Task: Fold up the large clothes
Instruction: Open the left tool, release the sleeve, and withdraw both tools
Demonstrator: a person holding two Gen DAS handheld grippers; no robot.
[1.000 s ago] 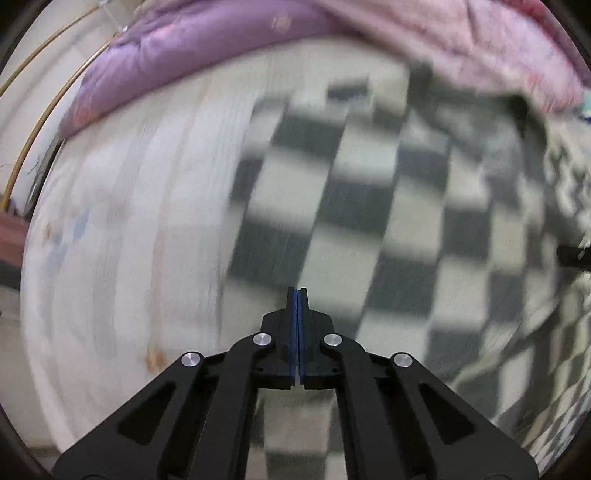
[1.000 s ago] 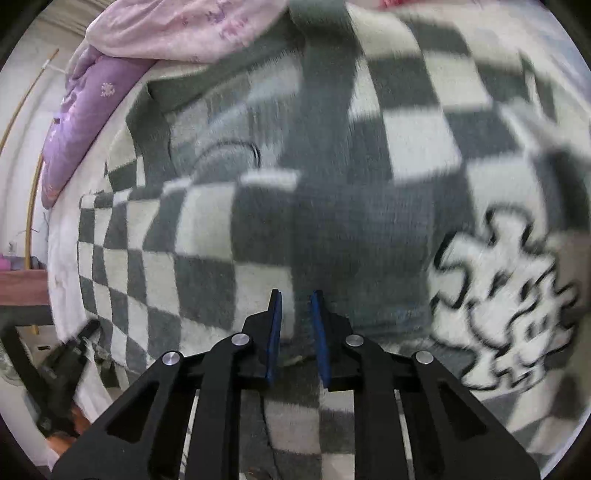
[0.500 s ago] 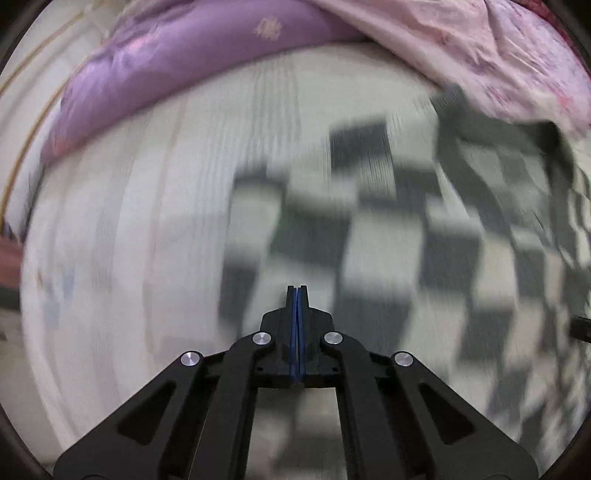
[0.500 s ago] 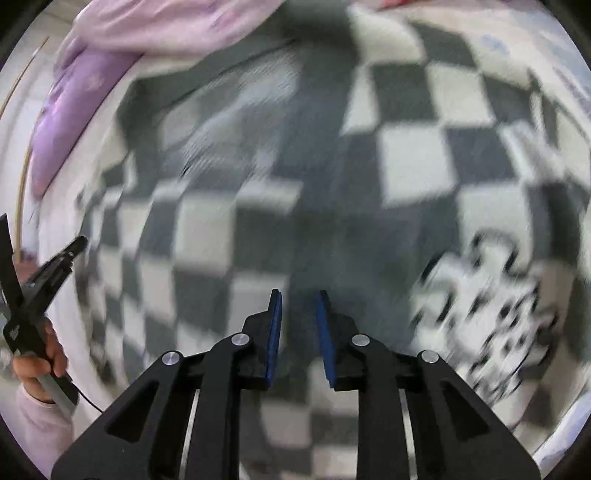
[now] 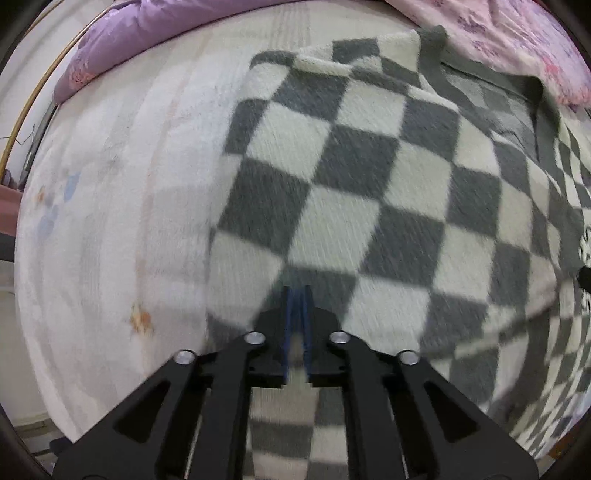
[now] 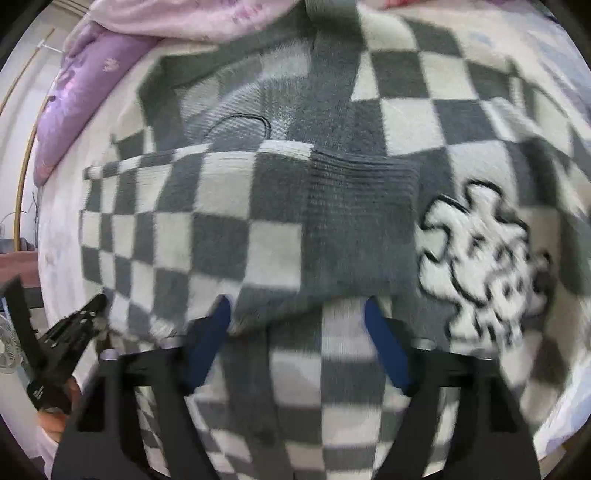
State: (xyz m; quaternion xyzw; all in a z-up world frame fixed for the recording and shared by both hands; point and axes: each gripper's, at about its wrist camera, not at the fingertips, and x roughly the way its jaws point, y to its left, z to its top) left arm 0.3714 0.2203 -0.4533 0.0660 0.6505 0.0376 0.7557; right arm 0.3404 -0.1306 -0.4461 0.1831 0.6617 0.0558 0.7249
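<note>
Bed (image 5: 110, 192) under everything, pale sheet. Purple quilt (image 5: 155, 40) and pink quilt (image 5: 524, 33) bunched along its far edge.

Sweater (image 5: 369, 177), gray/white check, lies flat on the bed, directly below and ahead of both tongs. A sleeve (image 6: 229, 206) is folded across the body, its gray cuff (image 6: 362, 214) near the middle. Collar (image 6: 236, 122) at the far end, toward the quilts, so the long axis runs away from the tongs. White spotted patch (image 6: 487, 258) right of the cuff.

Left gripper (image 5: 296, 325): jaws just parting, narrow gap; blur hides whether cloth is still caught in it. It sits over the sweater's left edge, bare sheet just beside it.

Right gripper (image 6: 297, 325): jaws opening, spread wide, pads clear of the knit; cuff edge lies between and just ahead of them, not pinched.

My read: sleeve fold laid down, both letting go. Next grab likely the near hem, folded toward the collar. Right is nearer the midline, left nearer the side edge.

Containers: 0 in view.
</note>
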